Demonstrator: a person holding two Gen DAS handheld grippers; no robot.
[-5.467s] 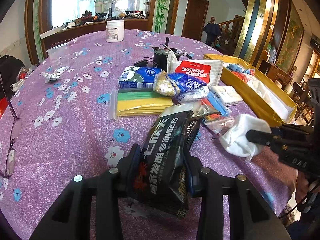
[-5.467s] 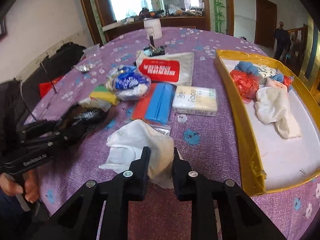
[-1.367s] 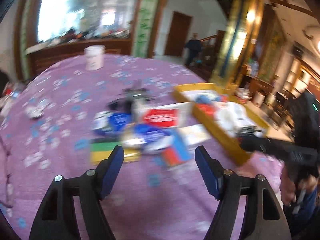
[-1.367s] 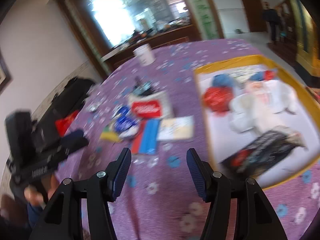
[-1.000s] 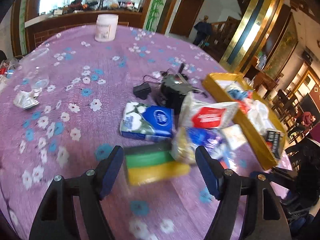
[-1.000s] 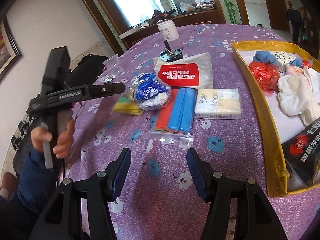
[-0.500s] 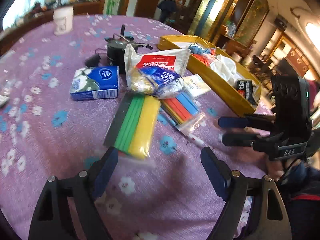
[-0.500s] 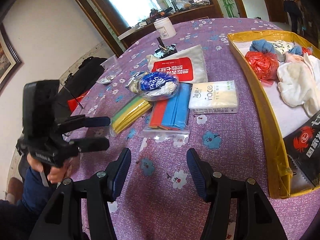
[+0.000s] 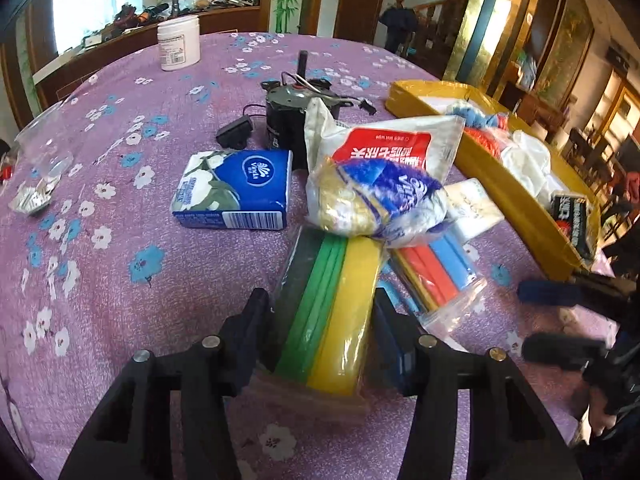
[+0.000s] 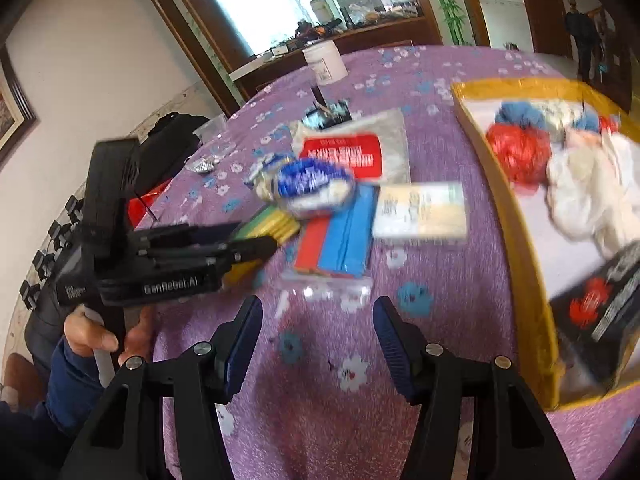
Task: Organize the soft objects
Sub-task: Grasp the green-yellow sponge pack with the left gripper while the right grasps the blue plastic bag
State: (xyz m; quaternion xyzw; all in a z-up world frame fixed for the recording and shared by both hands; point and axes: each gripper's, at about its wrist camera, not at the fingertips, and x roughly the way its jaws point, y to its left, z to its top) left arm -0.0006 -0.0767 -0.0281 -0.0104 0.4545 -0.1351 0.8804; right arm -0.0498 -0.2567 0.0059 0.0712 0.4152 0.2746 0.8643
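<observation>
My left gripper [image 9: 320, 334] is open, its fingers on either side of the near end of a clear pack of green and yellow sponge cloths [image 9: 328, 300] lying on the purple cloth; it also shows in the right wrist view [image 10: 256, 246]. A blue-and-white plastic bag [image 9: 376, 200] rests on the pack's far end. My right gripper [image 10: 318, 346] is open and empty above the table, and shows at the right of the left wrist view [image 9: 556, 320]. The yellow tray [image 10: 520, 216] holds white cloth [image 10: 592, 188], a red bundle and a black packet [image 10: 604, 304].
A red and blue sponge pack [image 9: 436, 268], a blue tissue pack [image 9: 236, 188], a white-and-red bag [image 9: 392, 140], a pale tissue pack [image 10: 420, 210], a black motor [image 9: 288, 116], a white jar [image 9: 178, 42] and a clear cup [image 9: 44, 148] lie on the round table.
My left gripper has moved forward and down so its fingers now straddle the green and yellow pack. The right gripper has shifted a little; its view is blurred.
</observation>
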